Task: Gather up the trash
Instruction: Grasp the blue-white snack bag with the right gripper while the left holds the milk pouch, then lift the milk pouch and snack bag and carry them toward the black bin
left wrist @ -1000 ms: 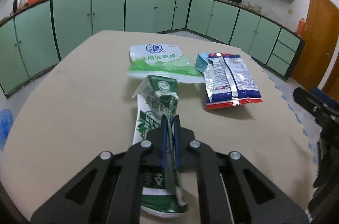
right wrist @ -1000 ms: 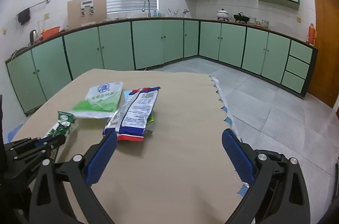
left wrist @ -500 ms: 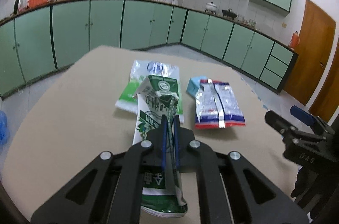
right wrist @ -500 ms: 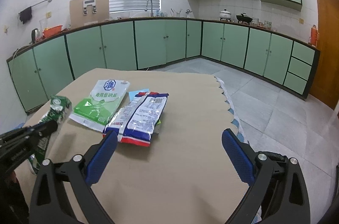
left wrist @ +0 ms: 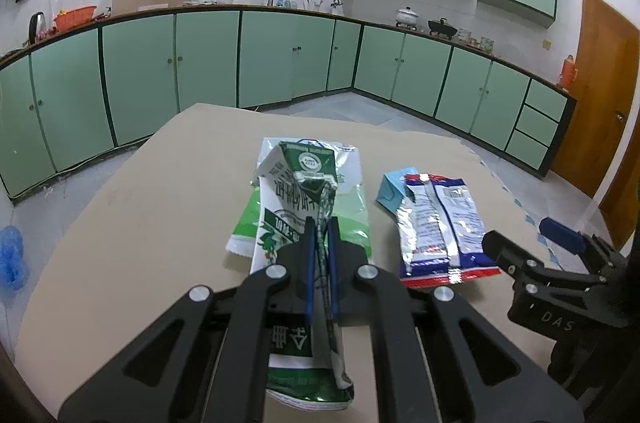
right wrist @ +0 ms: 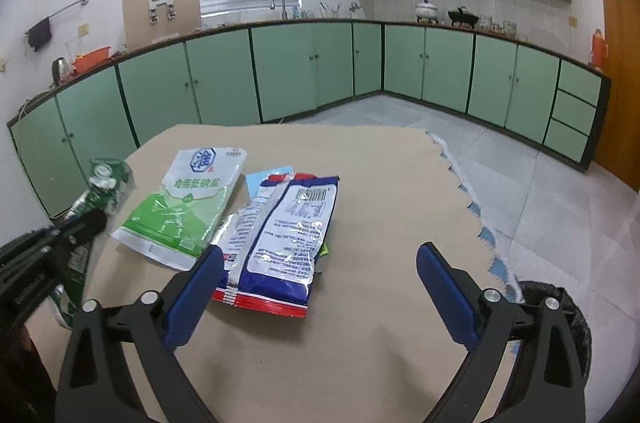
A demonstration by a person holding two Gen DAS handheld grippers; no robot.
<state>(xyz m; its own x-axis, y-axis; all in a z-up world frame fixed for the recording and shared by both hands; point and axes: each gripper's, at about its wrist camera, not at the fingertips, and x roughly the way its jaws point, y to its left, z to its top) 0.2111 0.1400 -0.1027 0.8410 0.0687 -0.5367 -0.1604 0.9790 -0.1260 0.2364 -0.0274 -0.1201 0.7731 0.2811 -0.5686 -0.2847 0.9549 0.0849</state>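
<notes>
My left gripper [left wrist: 320,227] is shut on a flattened green and white milk carton [left wrist: 298,183] and holds it above the table. The carton also shows at the left of the right wrist view [right wrist: 105,185]. On the brown table [right wrist: 380,183] lie a green and white pouch [right wrist: 188,207], a blue, white and red foil bag [right wrist: 286,235] and a small light blue box [right wrist: 266,179] under the bag. My right gripper [right wrist: 320,283] is open and empty, just short of the foil bag. It shows at the right of the left wrist view [left wrist: 532,243].
A black-lined trash bin [right wrist: 560,311] stands on the floor past the table's right edge. Green cabinets [right wrist: 320,71] line the far walls. A blue plastic bag [left wrist: 12,259] lies on the floor to the left.
My left gripper has lifted the milk carton higher off the table. My right gripper has moved forward and left, closer to the foil bag, and the bin has come into view.
</notes>
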